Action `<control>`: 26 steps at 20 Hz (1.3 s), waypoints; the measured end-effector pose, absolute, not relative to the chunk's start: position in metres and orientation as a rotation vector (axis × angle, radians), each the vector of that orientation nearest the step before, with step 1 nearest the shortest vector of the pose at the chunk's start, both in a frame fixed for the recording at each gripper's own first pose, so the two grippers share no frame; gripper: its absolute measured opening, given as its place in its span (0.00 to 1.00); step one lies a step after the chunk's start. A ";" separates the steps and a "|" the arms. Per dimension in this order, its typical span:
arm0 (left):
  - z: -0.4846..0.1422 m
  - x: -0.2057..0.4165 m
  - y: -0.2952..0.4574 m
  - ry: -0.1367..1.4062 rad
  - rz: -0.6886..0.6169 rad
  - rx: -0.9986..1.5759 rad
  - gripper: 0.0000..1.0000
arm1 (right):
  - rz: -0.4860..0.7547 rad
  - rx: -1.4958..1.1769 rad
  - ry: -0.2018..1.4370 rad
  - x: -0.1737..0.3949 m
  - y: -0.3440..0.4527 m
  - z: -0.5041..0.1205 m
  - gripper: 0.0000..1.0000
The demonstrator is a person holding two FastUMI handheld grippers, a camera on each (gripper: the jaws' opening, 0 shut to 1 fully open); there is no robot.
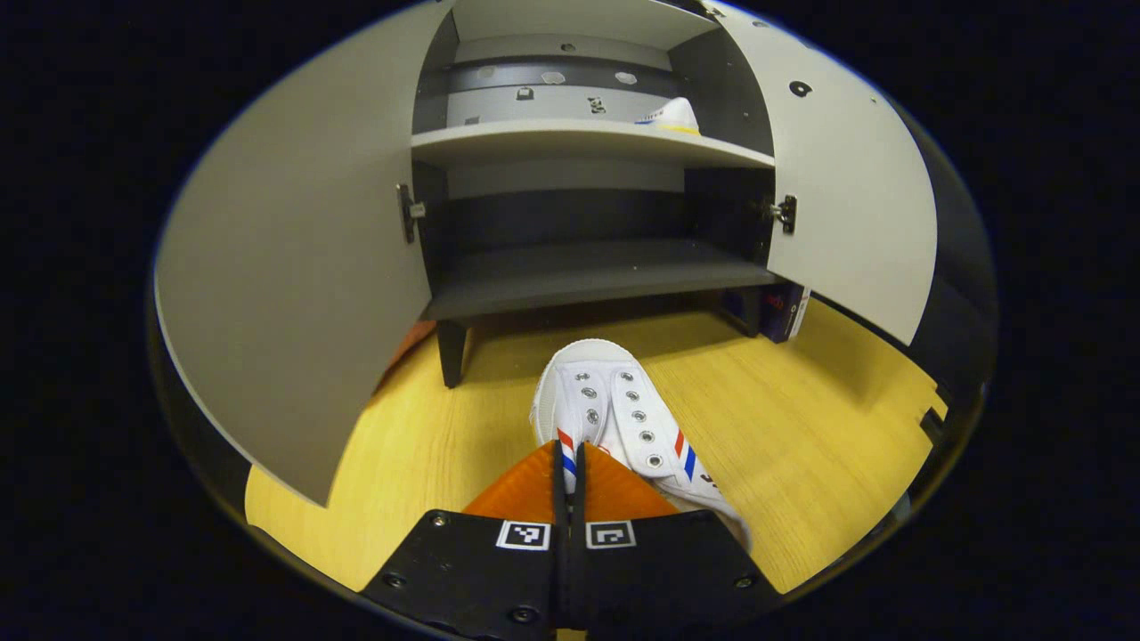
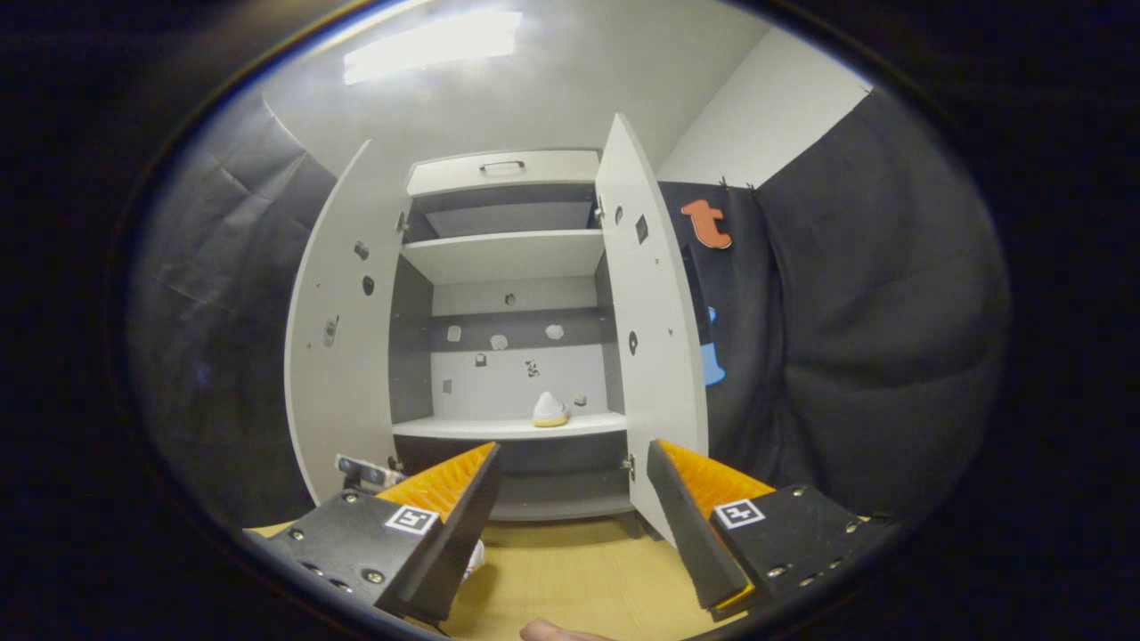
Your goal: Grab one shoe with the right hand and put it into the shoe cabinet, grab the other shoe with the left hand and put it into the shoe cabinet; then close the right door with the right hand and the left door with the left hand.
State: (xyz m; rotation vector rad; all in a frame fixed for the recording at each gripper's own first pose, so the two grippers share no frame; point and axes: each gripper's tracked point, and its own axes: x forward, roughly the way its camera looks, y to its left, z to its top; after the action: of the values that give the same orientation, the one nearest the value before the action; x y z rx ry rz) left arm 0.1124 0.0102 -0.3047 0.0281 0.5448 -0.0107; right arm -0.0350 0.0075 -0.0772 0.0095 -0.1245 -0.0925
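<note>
The left tongs (image 1: pixel 568 463) are clenched, their two fingers pressed together on the edge of the white shoe (image 1: pixel 623 418) where its opening meets the lacing, so this shoe is in their grip. It lies straight ahead of them on the yellow wooden floor (image 1: pixel 802 427), its long axis running away from the tongs with the rounded toe aimed at the shoe cabinet (image 1: pixel 570 142), heel end nearest the fingers. It is a white canvas lace-up without laces in the visible eyelets, with red and blue diagonal stripes on the sides. Beyond the toe the cabinet stands with both doors swung wide, the left door (image 1: pixel 294 267) and the right door (image 1: pixel 846 205), and a dark lower shelf (image 1: pixel 588 276) sits directly in line with the shoe, just above floor level; judging from this, the coming move is a lift and a forward push along the shoe's own axis. The right tongs (image 2: pixel 570 525) hang released, fingers spread wide with nothing between them, well back from the cabinet. The other shoe (image 2: pixel 549 410), also white with a yellowish sole, already rests on the pale middle shelf (image 2: pixel 508 427), toward its right side.
</note>
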 end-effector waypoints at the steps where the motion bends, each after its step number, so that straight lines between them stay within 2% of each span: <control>1: -0.292 0.107 0.010 0.520 0.000 0.029 0.00 | -0.102 0.011 -0.122 -0.035 0.008 -0.077 0.92; 2: -0.279 0.103 0.011 0.478 0.003 0.016 0.01 | -0.110 0.014 -0.123 -0.034 0.009 -0.077 0.96; 4: -0.263 0.088 0.014 0.421 0.001 0.004 0.00 | -0.105 0.020 -0.128 -0.037 0.015 -0.078 0.96; 5: -0.256 0.085 0.015 0.385 -0.005 0.019 0.01 | -0.097 0.017 -0.127 -0.038 0.018 -0.080 0.92; 6: -0.257 0.082 0.014 0.361 -0.002 0.021 0.01 | -0.091 0.010 -0.127 -0.039 0.020 -0.079 0.96; 7: -0.254 0.078 0.012 0.344 -0.003 0.019 0.00 | -0.088 0.000 -0.125 -0.041 0.020 -0.078 0.96; 13: -0.271 0.081 0.025 0.275 -0.060 -0.041 0.00 | -0.077 0.006 -0.139 -0.053 0.018 -0.076 0.96; 14: -0.271 0.080 0.023 0.270 -0.065 -0.033 0.00 | -0.072 0.009 -0.141 -0.055 0.017 -0.076 0.92; 15: -0.273 0.082 0.021 0.261 -0.070 -0.025 0.00 | -0.068 0.016 -0.144 -0.057 0.017 -0.076 0.92; 16: -0.267 0.080 0.019 0.253 -0.077 -0.009 0.00 | -0.061 0.019 -0.146 -0.059 0.017 -0.076 0.96; 17: -0.264 0.078 0.020 0.244 -0.085 -0.002 0.00 | -0.055 0.019 -0.147 -0.060 0.017 -0.077 0.92; 18: -0.256 0.075 0.023 0.239 -0.089 0.003 0.00 | -0.052 0.015 -0.145 -0.062 0.015 -0.079 0.96; 19: -0.251 0.075 0.025 0.229 -0.087 0.005 0.01 | -0.052 0.012 -0.144 -0.063 0.012 -0.081 0.96; 24: -0.219 0.061 0.032 0.134 0.022 0.060 0.00 | -0.036 0.050 -0.155 -0.067 0.001 -0.082 0.96; 25: -0.212 0.058 0.034 0.119 0.034 0.055 0.00 | -0.040 0.058 -0.161 -0.067 -0.003 -0.081 0.92; 26: -0.207 0.055 0.034 0.104 0.045 0.038 0.00 | -0.042 0.066 -0.166 -0.067 -0.006 -0.080 0.96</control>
State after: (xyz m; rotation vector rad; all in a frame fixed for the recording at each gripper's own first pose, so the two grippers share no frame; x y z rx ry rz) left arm 0.0554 0.0342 -0.2069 0.0378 0.1041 0.0455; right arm -0.0672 -0.0062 -0.0797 0.0660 -0.1664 -0.0423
